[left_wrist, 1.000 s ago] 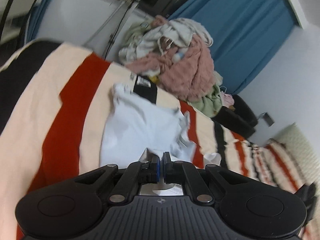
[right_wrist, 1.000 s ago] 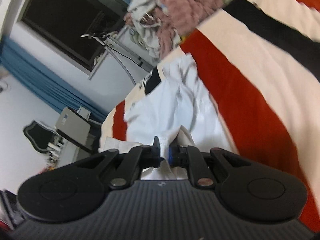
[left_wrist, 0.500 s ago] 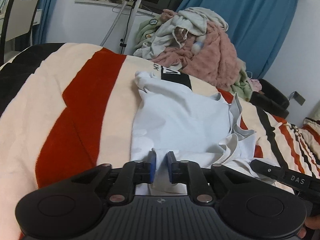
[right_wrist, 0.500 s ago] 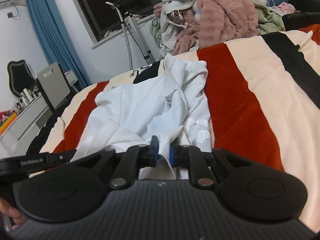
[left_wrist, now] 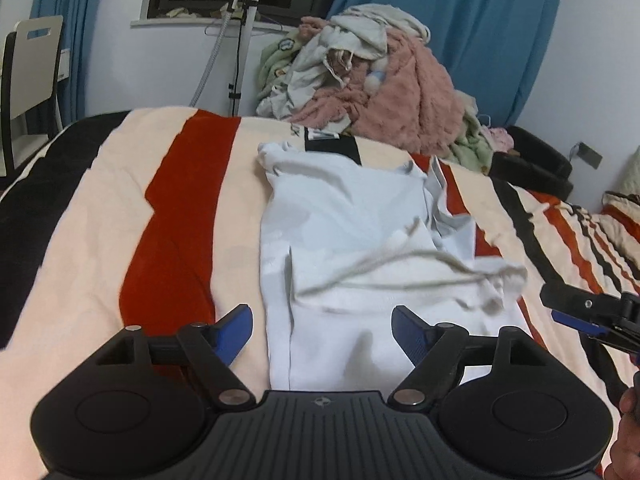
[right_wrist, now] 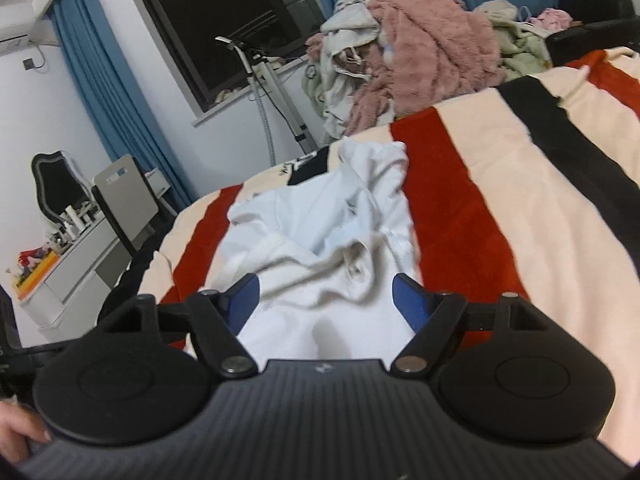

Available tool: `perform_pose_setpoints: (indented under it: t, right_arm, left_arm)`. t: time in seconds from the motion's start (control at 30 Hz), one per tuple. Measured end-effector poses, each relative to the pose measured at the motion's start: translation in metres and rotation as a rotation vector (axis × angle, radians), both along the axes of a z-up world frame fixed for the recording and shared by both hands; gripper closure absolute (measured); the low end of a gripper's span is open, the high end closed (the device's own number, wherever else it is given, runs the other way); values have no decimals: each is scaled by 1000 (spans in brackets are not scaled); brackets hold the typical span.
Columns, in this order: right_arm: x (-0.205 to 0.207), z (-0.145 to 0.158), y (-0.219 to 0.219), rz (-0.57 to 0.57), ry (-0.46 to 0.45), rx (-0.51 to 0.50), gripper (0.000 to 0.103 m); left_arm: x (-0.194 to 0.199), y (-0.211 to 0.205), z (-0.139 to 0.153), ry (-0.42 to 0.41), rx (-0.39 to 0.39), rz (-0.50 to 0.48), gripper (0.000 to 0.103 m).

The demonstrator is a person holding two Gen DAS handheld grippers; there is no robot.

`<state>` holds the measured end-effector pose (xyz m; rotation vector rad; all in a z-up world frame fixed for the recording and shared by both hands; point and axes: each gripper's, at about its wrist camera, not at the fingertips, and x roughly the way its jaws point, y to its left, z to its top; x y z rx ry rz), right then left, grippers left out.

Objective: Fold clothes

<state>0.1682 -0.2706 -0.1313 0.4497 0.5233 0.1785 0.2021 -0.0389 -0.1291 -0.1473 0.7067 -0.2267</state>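
Now both my left gripper (left_wrist: 322, 326) and right gripper (right_wrist: 326, 296) have just sprung wide, dropping the white shirt (left_wrist: 360, 240) onto the striped blanket (left_wrist: 100, 240), so this fold looks laid.

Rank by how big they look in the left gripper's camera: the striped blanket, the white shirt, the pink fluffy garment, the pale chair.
1. striped blanket
2. white shirt, though it lies nearest the camera
3. pink fluffy garment, farther back, so its true size is unsure
4. pale chair, partly cut off
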Motion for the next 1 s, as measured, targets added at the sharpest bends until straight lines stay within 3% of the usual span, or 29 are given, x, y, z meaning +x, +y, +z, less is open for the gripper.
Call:
perform_pose_setpoints:
  t: [0.27,0.37,0.43,0.47,0.5,0.57,0.67,0.83,1.0]
  right_arm:
    - [-16,-15,-10,-83,71,-28,54]
    - [-10,-30,-13,-99,116,-15,60]
    - [-4,-38,-12,-93,133,-7,60]
    - [-2,-42,-10,-89,139,-5,61]
    - [1,-46,-8,-83,145,-3,67]
    - [4,-50,-4,-60,138,-16,78]
    - [3,-49,1,-49,126,-74,83]
    - [2,-54,0,-68,150,-109,83]
    - [-8,-39,4,-103,106,-180,82]
  left_arm:
    - [-2,5,-29,130,-108,-27,37]
    - [1,9,-42,156,-144,7,53]
    - [1,14,-47,162,-161,33,80]
    - [0,16,-48,162,-168,46,87]
    - [-1,19,-48,157,-178,55,99]
    - [-7,26,-41,136,-203,75,100]
    - [-19,29,-27,99,-195,96,101]
    - [-25,23,-26,77,-106,100,101]
    - [-29,13,-22,54,-27,69,97]
